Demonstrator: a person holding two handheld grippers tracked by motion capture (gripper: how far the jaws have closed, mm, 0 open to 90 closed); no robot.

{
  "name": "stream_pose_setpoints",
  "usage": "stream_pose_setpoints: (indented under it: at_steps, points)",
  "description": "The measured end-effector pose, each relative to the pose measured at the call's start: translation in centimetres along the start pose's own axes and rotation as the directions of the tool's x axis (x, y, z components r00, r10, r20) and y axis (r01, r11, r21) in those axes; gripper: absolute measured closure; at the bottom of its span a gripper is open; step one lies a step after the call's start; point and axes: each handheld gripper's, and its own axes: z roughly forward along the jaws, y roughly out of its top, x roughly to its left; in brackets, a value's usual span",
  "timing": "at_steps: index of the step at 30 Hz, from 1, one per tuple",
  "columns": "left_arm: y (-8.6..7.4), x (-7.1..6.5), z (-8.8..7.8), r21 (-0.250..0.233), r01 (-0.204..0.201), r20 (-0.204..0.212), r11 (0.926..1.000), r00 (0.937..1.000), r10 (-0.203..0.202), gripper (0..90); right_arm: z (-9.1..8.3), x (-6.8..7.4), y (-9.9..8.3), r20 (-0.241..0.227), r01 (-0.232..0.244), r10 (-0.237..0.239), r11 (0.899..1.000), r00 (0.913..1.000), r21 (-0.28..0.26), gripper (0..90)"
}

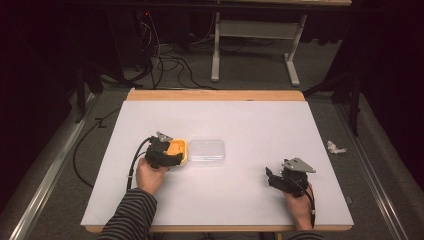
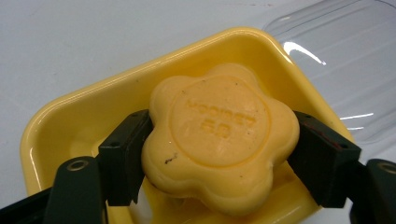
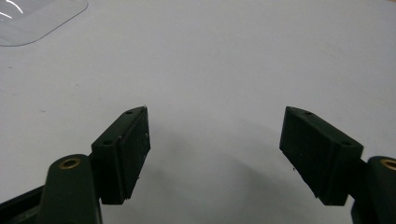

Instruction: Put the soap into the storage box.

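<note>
A yellow flower-shaped soap (image 2: 219,140) sits inside a yellow soap dish (image 2: 84,112), and my left gripper (image 2: 219,154) is shut on the soap, one jaw pressed against each side. In the high view the left gripper (image 1: 167,157) hangs over the dish (image 1: 180,149) at the table's left middle. A clear plastic lid (image 1: 206,151) lies flat just right of the dish, also seen as the clear lid (image 2: 345,60) and the lid's corner (image 3: 32,18). My right gripper (image 3: 215,154) stands open above bare white table, at the front right as the right gripper (image 1: 272,176).
The white table top (image 1: 260,125) has a wooden strip along its far edge. A crumpled white scrap (image 1: 335,147) lies on the floor to the right. Cables and a table frame (image 1: 255,45) stand beyond the far edge.
</note>
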Motion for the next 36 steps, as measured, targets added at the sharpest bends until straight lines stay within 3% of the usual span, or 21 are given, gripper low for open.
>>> stream_pose_setpoints:
  at_steps: [6,9,14,22,36]
  points:
    - [0.1,0.1,0.0,-0.002,0.001,-0.015,1.0000,0.9999,-0.001,26.8,0.0,0.1,0.0,-0.005,0.018,-0.018,1.000,0.9998,0.004,24.8]
    - [0.2,0.1,-0.3,-0.032,-0.029,-0.023,0.9991,0.9993,0.028,21.0,0.0,0.2,0.0,-0.005,0.025,-0.025,1.000,0.9997,0.003,24.8]
    - [1.2,0.2,-1.6,-0.067,0.015,-0.002,0.9976,0.9999,-0.016,15.5,-0.1,0.3,0.0,-0.011,0.045,-0.045,0.999,0.9989,-0.002,24.8]
    - [2.0,0.5,-3.6,-0.088,0.031,0.014,0.9956,0.9994,-0.030,15.4,-0.2,0.3,0.0,-0.005,0.038,-0.038,0.999,0.9993,-0.012,24.7]
    - [1.1,-1.5,-5.7,-0.112,0.009,0.059,0.9937,0.9983,-0.003,15.7,-0.2,0.4,0.0,-0.006,0.050,-0.050,0.999,0.9987,-0.014,24.7]
